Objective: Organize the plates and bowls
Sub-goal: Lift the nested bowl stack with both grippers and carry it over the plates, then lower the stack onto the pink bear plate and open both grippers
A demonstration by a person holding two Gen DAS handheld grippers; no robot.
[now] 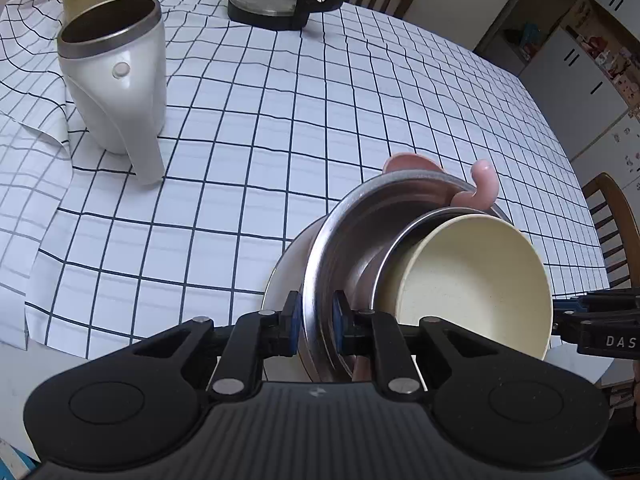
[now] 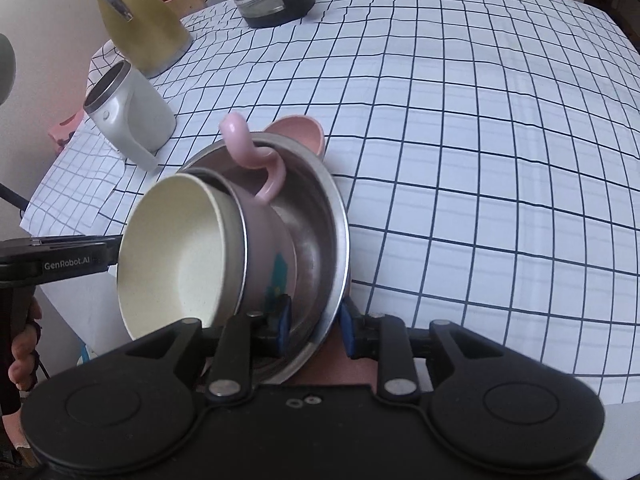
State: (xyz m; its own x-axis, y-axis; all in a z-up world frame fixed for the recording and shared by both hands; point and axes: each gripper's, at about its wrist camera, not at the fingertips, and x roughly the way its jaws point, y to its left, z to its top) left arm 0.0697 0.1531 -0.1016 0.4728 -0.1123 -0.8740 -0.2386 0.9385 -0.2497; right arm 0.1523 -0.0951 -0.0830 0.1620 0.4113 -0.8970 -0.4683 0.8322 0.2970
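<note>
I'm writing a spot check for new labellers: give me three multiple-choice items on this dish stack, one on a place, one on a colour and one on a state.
1. Where is the cream bowl?
A. standing alone
B. nested in the stack inside the steel bowl
C. turned upside down

2. What colour is the curl-handled spoon?
A. pink
B. green
C. black

3. How is the left gripper?
A. wide open, holding nothing
B. shut on the spoon
C. shut on the steel bowl's rim

Key: 1 B, as the steel rim rings it. 2 A, as the handle is pale pink in both views. 3 C, as its blue pads pinch the rim.
</note>
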